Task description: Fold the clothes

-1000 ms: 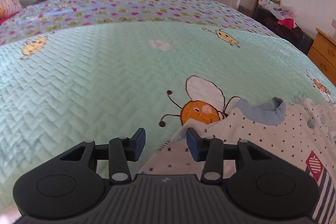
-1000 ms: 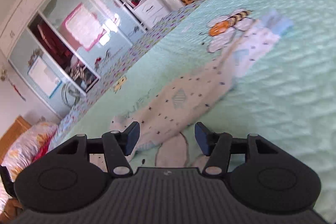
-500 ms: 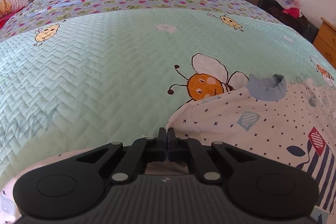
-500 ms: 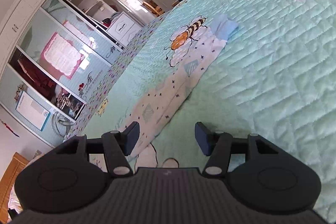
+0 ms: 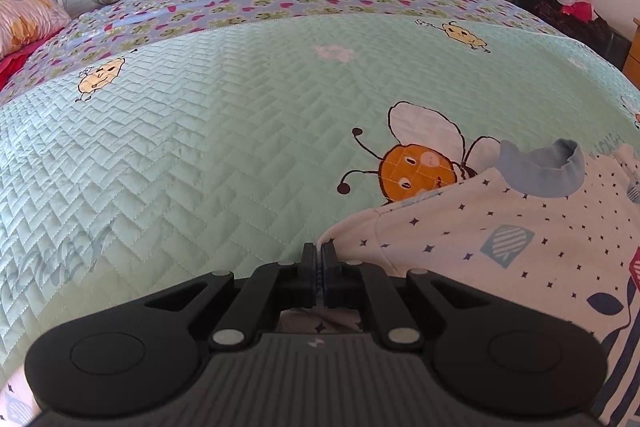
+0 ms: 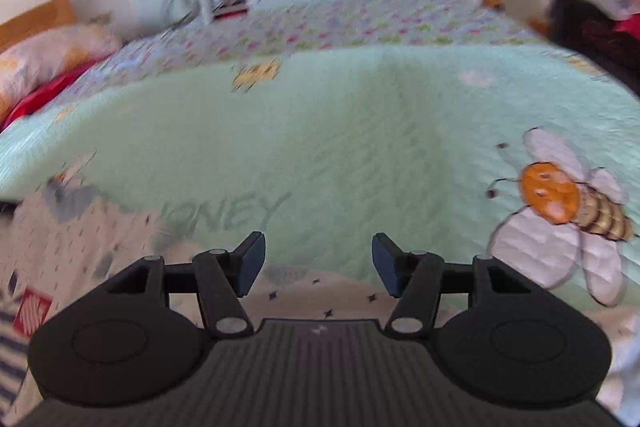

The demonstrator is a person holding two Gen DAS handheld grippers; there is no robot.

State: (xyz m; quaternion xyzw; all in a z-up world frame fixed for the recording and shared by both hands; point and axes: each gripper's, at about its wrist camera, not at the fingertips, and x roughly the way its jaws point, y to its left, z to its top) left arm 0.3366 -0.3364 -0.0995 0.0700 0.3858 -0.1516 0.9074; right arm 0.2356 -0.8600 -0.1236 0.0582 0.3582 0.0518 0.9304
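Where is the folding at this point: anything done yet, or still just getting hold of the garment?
Early. Done: the left gripper is shut on an edge of the white printed garment. In hand: the right gripper, fingers open, hangs above another part. Left: no completed fold is visible on the quilt.

Both low over bedspread (image 5: 240, 147) (shared)
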